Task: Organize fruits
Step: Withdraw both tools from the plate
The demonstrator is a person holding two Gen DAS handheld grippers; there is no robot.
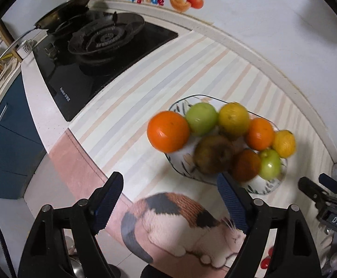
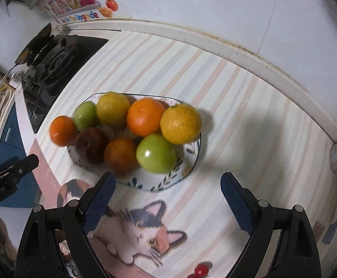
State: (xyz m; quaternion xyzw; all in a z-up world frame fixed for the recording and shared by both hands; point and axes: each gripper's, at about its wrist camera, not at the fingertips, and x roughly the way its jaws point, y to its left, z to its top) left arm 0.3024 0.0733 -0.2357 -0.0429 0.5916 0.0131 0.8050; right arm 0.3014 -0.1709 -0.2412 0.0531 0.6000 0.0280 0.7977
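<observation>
A patterned plate (image 1: 261, 188) (image 2: 168, 183) on the striped mat holds several fruits: oranges (image 1: 168, 131) (image 2: 145, 117), green apples (image 1: 201, 118) (image 2: 156, 153), yellow citrus (image 1: 233, 118) (image 2: 180, 124) and a brown fruit (image 1: 213, 154) (image 2: 90, 144). One orange (image 2: 62, 130) sits at the plate's left edge. My left gripper (image 1: 172, 200) is open and empty, above the mat just in front of the plate. My right gripper (image 2: 168, 195) is open and empty, over the plate's near rim.
A black gas stove (image 1: 103, 39) (image 2: 52, 60) with a pan (image 1: 64, 14) lies to the left. A cat picture (image 1: 182, 227) (image 2: 140, 229) covers the mat's near part. The white wall (image 2: 238, 11) runs behind. The counter edge and blue cabinet (image 1: 8, 139) are at left.
</observation>
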